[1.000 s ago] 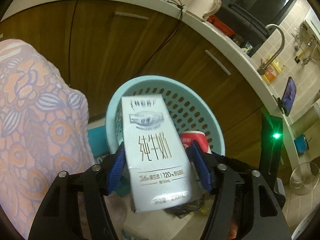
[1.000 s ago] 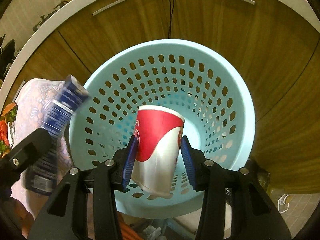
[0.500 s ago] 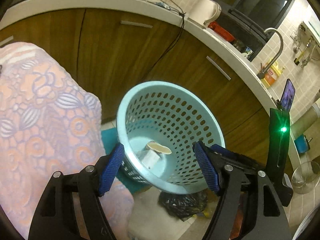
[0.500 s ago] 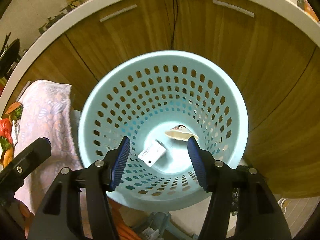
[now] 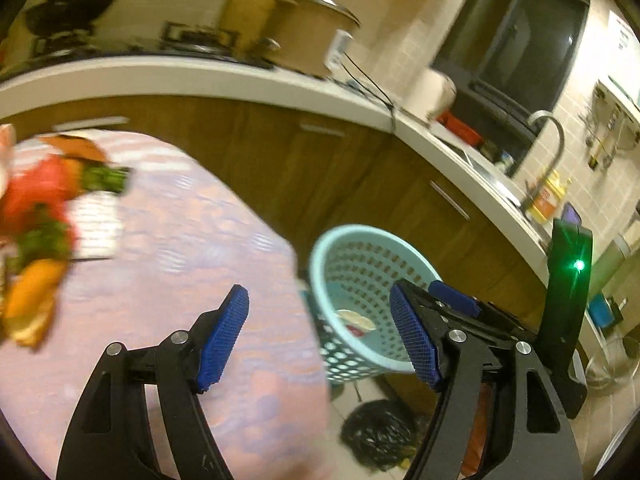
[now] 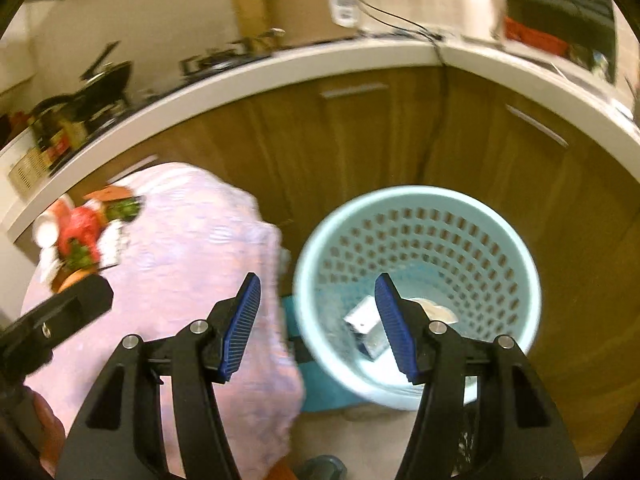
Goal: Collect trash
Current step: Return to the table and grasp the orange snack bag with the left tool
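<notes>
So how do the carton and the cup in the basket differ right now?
The milk carton is boxy and silvery-white; the paper cup is round with a pale rim and red side. The carton lies left, nearer the camera; the cup right, partly behind the right gripper. Both lie in the blue basket.

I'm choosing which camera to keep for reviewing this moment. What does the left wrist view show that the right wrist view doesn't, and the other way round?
Only the left wrist view: the sink tap and a black bag on the floor. Only the right wrist view: the milk carton lying in the basket. Both: the basket, the paper cup inside it, the pink tablecloth, and open, empty jaws.
</notes>
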`<act>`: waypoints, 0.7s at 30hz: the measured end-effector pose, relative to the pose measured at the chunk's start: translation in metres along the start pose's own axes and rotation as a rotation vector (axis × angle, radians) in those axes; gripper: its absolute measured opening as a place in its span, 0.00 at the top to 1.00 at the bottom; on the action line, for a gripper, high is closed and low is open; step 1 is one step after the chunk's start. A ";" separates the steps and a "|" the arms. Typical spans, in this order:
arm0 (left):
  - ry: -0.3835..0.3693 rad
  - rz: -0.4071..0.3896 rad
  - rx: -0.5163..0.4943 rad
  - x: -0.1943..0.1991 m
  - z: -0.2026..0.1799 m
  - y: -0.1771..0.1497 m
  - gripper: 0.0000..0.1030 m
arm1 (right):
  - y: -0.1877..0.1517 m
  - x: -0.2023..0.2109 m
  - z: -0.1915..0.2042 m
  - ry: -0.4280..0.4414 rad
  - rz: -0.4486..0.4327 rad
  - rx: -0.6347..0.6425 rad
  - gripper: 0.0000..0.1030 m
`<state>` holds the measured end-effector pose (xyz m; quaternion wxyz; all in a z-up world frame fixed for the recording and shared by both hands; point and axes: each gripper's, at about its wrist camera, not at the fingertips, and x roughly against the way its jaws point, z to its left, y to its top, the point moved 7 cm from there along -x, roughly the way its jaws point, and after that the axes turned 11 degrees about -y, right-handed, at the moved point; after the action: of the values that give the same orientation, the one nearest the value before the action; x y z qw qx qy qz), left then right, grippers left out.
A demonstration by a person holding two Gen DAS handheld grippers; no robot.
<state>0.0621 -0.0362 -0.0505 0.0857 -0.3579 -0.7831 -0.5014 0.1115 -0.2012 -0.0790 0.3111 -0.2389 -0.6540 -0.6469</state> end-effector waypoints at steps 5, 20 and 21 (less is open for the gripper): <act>0.111 -0.083 0.019 0.058 0.037 0.005 0.31 | -0.006 0.014 0.055 0.042 -0.034 0.104 0.46; 0.437 -0.121 0.045 0.166 0.154 -0.018 0.31 | -0.033 0.019 0.198 0.217 -0.006 0.281 0.46; 0.440 -0.112 0.042 0.166 0.159 -0.019 0.31 | -0.035 0.019 0.207 0.229 -0.006 0.287 0.46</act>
<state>-0.0353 0.1727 -0.0597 0.2341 -0.1940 -0.7744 -0.5548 0.0530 0.0011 -0.0836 0.4125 -0.1148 -0.7005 -0.5710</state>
